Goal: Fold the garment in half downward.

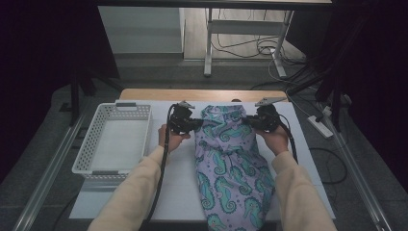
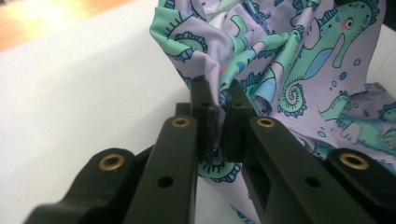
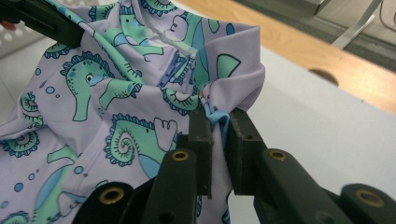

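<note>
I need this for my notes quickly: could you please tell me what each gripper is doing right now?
Left gripper: jaws closed on the seahorse-print garment.
Right gripper: jaws closed on the same garment's other side.

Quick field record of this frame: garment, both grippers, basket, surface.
garment: lilac seahorse-print garment, far end lifted, near end draped over the table's near edge
left gripper: shut on the garment's far left edge
right gripper: shut on its far right edge, fabric bunched between the fingers
basket: white slotted basket, left of the garment, nothing in it
surface: white mat on a wooden table
</note>
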`<state>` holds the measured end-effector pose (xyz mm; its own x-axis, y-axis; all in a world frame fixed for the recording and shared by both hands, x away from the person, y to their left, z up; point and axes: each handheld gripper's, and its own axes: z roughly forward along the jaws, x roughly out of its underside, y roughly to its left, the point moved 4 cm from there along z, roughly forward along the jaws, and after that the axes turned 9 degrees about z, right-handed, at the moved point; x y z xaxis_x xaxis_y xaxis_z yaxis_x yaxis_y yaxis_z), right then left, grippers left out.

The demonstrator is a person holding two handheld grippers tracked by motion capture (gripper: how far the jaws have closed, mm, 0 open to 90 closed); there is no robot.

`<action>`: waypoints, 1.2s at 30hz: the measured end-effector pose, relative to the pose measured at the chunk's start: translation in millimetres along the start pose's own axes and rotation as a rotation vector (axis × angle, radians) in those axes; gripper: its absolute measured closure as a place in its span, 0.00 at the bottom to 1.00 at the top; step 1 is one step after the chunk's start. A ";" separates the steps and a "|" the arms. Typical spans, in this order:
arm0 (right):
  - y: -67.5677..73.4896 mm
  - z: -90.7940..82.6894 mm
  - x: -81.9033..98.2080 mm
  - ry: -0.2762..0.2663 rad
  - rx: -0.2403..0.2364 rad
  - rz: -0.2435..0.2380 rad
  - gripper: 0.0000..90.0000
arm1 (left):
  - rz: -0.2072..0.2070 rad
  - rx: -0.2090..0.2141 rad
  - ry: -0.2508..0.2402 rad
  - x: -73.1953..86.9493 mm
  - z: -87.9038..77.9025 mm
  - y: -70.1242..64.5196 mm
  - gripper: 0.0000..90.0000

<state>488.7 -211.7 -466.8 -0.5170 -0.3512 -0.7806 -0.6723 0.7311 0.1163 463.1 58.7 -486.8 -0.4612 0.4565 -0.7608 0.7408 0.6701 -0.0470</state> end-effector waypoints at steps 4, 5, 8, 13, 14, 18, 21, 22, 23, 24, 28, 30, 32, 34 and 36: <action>1.2 -3.4 -11.4 -0.020 0.004 0.004 0.90 | 0.003 -0.019 -0.012 -6.9 -9.7 6.0 0.95; 1.3 -4.7 -14.5 -0.024 0.007 0.004 0.90 | 0.002 -0.022 -0.018 -8.9 -12.2 7.5 0.95; 0.9 -10.4 -26.8 -0.046 0.008 0.007 0.90 | 0.000 -0.039 -0.029 -16.5 -20.2 12.6 0.95; 4.2 -21.7 -49.8 -0.085 0.016 -0.001 0.90 | 0.016 -0.070 -0.052 -33.7 -34.7 18.9 0.95; 5.2 -23.4 -53.2 -0.091 0.016 -0.003 0.90 | 0.017 -0.074 -0.057 -36.3 -37.2 19.9 0.95; 7.5 -27.0 -60.0 -0.101 0.018 -0.012 0.90 | 0.020 -0.082 -0.063 -40.1 -42.5 22.6 0.95; 6.5 -26.5 -59.7 -0.098 0.020 -0.006 0.90 | 0.015 -0.081 -0.066 -39.8 -42.6 23.3 0.95; 6.4 -25.7 -59.3 -0.098 0.018 -0.002 0.90 | 0.014 -0.082 -0.066 -39.9 -42.4 23.4 0.95; 6.3 -24.9 -58.9 -0.096 0.017 0.001 0.90 | 0.016 -0.084 -0.063 -40.2 -42.1 23.7 0.95; 6.4 -24.3 -58.7 -0.092 0.020 0.000 0.90 | 0.018 -0.084 -0.061 -40.7 -41.8 24.2 0.95; 6.5 -24.5 -61.9 -0.106 0.023 0.002 0.90 | 0.021 -0.092 -0.056 -46.1 -42.1 29.1 0.95; 6.3 -26.7 -66.3 -0.114 0.036 0.005 0.90 | 0.023 -0.100 -0.067 -51.9 -43.7 33.2 0.95; 6.3 -29.5 -73.5 -0.137 0.037 0.010 0.90 | 0.022 -0.112 -0.069 -60.3 -45.9 38.6 0.95; 6.6 -31.8 -81.7 -0.164 0.039 0.017 0.90 | 0.032 -0.125 -0.072 -71.5 -50.3 44.2 0.95; 6.6 -34.1 -90.7 -0.179 0.049 0.016 0.90 | 0.043 -0.143 -0.078 -84.4 -56.2 49.9 0.95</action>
<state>513.1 -194.9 -374.3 -0.4218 -0.2327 -0.8763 -0.6355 0.7652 0.1028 511.5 86.5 -388.6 -0.3873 0.4431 -0.8085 0.6793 0.7301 0.0747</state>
